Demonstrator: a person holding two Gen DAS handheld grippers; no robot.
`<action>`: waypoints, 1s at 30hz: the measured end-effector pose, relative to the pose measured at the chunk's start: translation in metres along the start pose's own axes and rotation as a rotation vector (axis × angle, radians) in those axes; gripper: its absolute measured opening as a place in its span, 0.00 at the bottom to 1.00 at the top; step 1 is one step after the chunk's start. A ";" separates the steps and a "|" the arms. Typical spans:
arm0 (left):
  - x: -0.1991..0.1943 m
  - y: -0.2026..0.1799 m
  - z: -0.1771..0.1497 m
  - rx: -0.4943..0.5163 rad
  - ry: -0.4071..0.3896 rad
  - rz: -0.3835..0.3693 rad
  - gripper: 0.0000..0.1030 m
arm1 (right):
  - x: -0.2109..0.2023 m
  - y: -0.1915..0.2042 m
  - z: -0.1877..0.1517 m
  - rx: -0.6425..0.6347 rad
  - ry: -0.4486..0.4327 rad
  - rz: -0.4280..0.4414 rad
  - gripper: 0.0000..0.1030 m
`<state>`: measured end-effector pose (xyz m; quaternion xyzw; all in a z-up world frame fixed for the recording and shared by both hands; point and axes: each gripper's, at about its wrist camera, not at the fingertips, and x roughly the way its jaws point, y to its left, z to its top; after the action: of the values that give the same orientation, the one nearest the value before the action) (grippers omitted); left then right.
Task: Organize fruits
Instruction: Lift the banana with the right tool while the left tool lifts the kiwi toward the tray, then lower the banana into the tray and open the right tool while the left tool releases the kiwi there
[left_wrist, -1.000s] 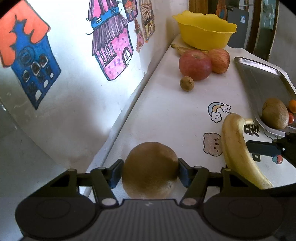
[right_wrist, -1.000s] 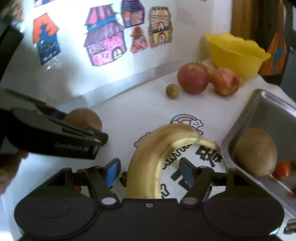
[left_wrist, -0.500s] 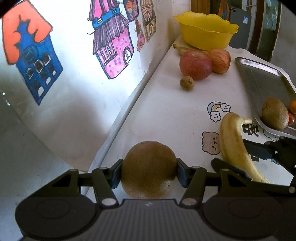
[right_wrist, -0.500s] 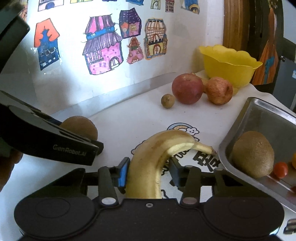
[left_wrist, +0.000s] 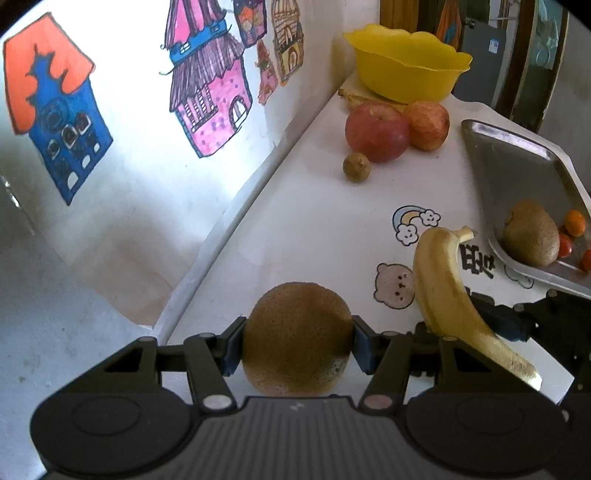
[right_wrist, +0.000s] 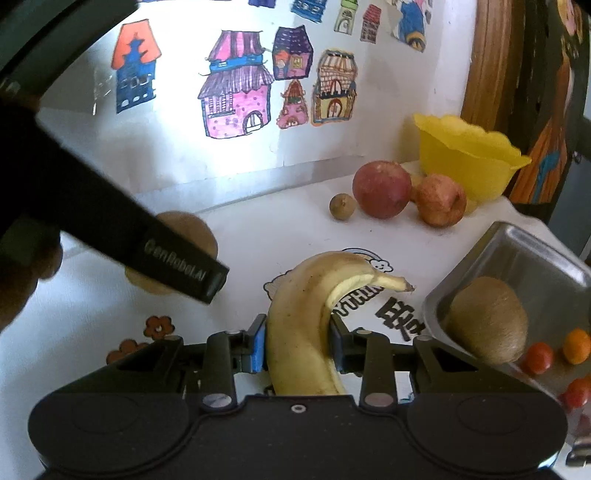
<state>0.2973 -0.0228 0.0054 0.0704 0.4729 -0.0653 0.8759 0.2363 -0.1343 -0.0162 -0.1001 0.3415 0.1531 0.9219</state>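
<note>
**A:** Left gripper (left_wrist: 297, 343), what have we got? Its blue-padded fingers (left_wrist: 231, 345) are pressed against both sides of a brown kiwi (left_wrist: 297, 338), a wide grip, clamped firm, near the counter's (left_wrist: 295, 221) wall-side edge.

**B:** And the right gripper (right_wrist: 299, 345) has closed narrow on the banana (right_wrist: 306, 321). Fingers (right_wrist: 258, 345) tight to the lower half of it, stem end curving away toward the tray. Whether the banana touches the counter, I can't tell.

**A:** From the left wrist view the banana (left_wrist: 447, 288) sits between the bear sticker (left_wrist: 393, 286) and the steel tray (left_wrist: 517, 158), with the right gripper (left_wrist: 517, 325) dark beneath it.

**B:** That tray (right_wrist: 524, 254) lies along the counter's right edge, and a second kiwi (right_wrist: 487, 319) sits in its near corner, with small red and orange tomatoes (right_wrist: 539, 356) just beside it.

**A:** Far end of the counter: two red apples (left_wrist: 376, 133) touching each other, a small brown round fruit (left_wrist: 356, 167) just in front of them.

**B:** And the yellow bowl (left_wrist: 406, 66) behind the apples, at the far corner, with another banana (left_wrist: 354, 99) poking out beside it. Painted house drawings (right_wrist: 236, 96) on the wall.
</note>
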 end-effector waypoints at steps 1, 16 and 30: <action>-0.001 -0.001 0.001 0.001 -0.003 0.001 0.60 | -0.002 0.000 -0.001 -0.013 -0.005 -0.004 0.34; -0.015 -0.037 0.038 0.023 -0.095 -0.025 0.60 | -0.039 -0.032 0.006 -0.076 -0.118 -0.101 0.34; 0.000 -0.142 0.102 0.089 -0.178 -0.150 0.60 | -0.062 -0.138 0.009 0.074 -0.142 -0.255 0.34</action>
<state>0.3553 -0.1806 0.0526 0.0675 0.3941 -0.1573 0.9030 0.2454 -0.2741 0.0426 -0.0977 0.2651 0.0288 0.9588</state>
